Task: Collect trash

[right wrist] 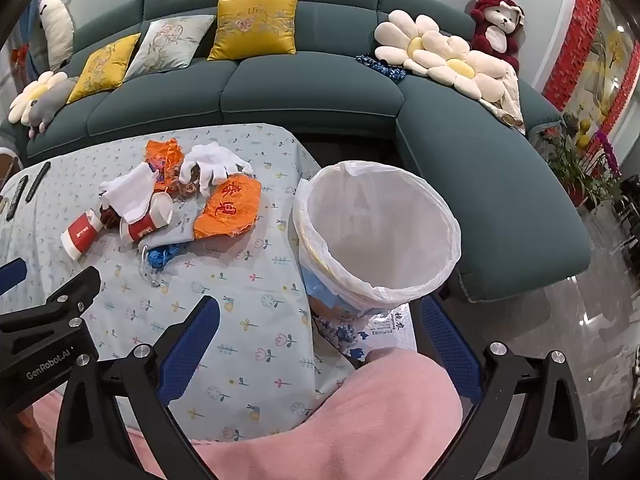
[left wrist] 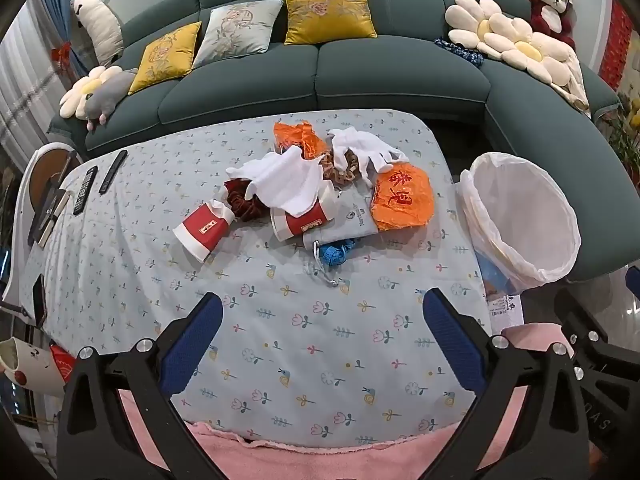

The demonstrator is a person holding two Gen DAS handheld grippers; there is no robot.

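Observation:
A pile of trash lies mid-table: two red-and-white paper cups (left wrist: 204, 230) (left wrist: 304, 216), white gloves (left wrist: 288, 180), orange plastic wrappers (left wrist: 402, 196), a grey pouch (left wrist: 348, 224) and a blue tangle (left wrist: 336, 252). The pile also shows in the right wrist view (right wrist: 160, 204). A trash bin lined with a white bag (left wrist: 524, 216) (right wrist: 376, 236) stands at the table's right edge. My left gripper (left wrist: 322, 344) is open and empty, above the tablecloth, short of the pile. My right gripper (right wrist: 320, 348) is open and empty, just before the bin.
The table wears a flowered light-blue cloth (left wrist: 280, 340). Two remotes (left wrist: 100, 178) lie at its far left. A dark green sofa (left wrist: 320, 76) with cushions and plush toys curves behind and to the right. A pink-clad lap (right wrist: 360, 420) is at the near edge.

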